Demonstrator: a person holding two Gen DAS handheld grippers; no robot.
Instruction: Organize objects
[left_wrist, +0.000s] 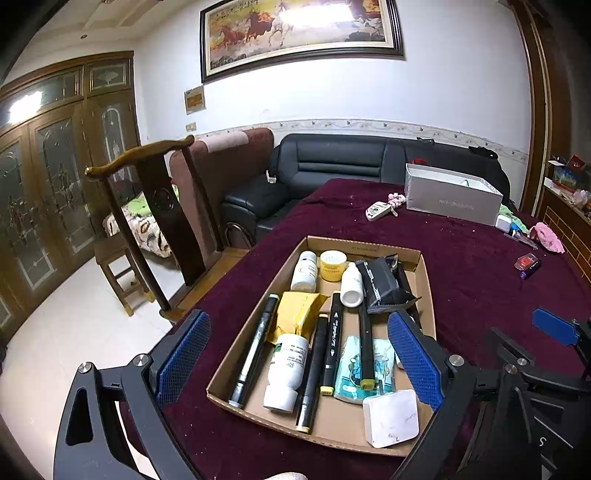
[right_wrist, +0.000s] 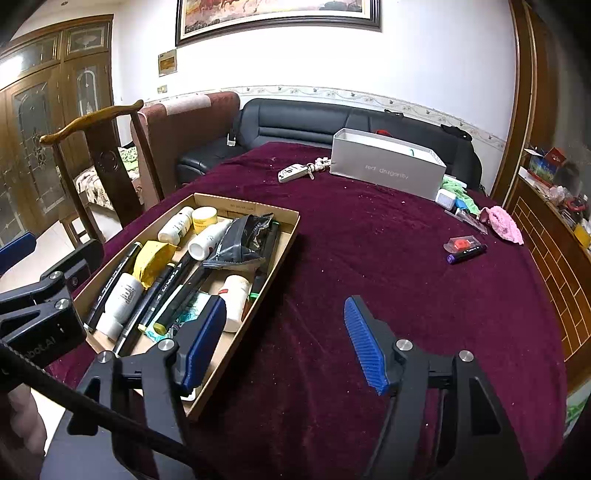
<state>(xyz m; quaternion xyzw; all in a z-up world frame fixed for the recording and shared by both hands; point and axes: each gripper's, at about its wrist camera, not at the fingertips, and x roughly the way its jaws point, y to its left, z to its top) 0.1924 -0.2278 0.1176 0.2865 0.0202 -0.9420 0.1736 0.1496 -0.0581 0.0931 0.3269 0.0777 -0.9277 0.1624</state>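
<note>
Both claws are open and hold nothing: the left claw (left_wrist: 303, 365) hangs over the cardboard tray (right_wrist: 284, 236) full of markers and bottles, the right claw (right_wrist: 286, 341) over bare cloth. I think the next move is toward the purple marker (right_wrist: 466, 253), alone far right on the table (right_wrist: 369, 258).

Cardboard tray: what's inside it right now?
The cardboard tray holds black markers, white bottles, a yellow jar, a yellow pouch, a black pouch and a white square box. Whatever lies beneath the pile is covered.
</note>
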